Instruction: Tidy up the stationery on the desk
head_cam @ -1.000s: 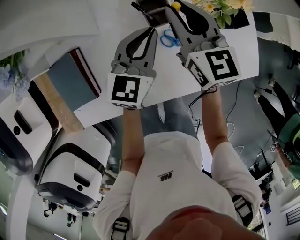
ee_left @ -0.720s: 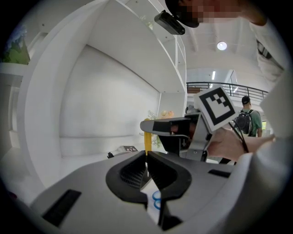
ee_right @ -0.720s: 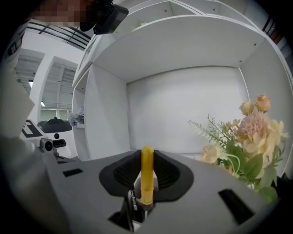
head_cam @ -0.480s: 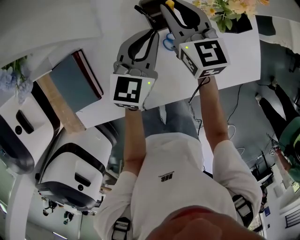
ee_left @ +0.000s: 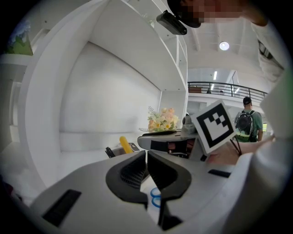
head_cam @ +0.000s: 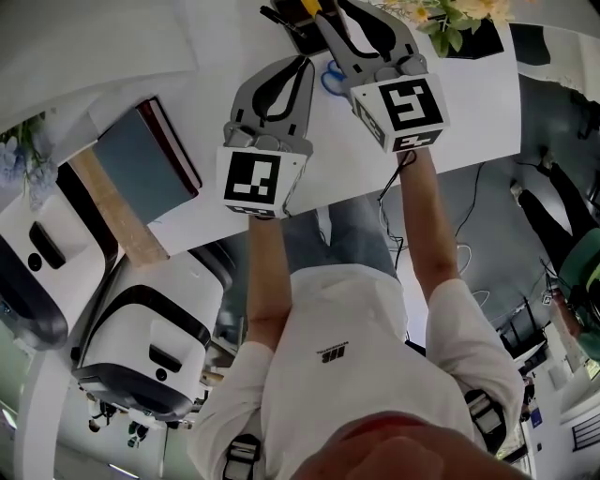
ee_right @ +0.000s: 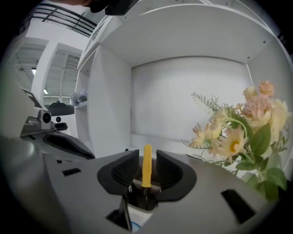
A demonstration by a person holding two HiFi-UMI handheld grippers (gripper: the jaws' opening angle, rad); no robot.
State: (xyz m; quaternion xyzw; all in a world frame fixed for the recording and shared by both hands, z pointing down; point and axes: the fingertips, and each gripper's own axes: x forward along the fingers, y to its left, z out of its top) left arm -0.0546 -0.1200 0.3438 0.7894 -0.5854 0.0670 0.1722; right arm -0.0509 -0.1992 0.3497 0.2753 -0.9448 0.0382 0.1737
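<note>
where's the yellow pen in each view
Head view: yellow pen at the top edge, near the middle.
Left gripper view: pen left of centre, beyond the jaws.
Right gripper view: pen upright between the open jaws.
Shared landmark: flowers, right of the pen in every view.

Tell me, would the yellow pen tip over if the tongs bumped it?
Probably a little: the yellow pen is tall and thin, standing upright between the right tongs, so a bump could tilt it. It looks stiff and likely light.
</note>
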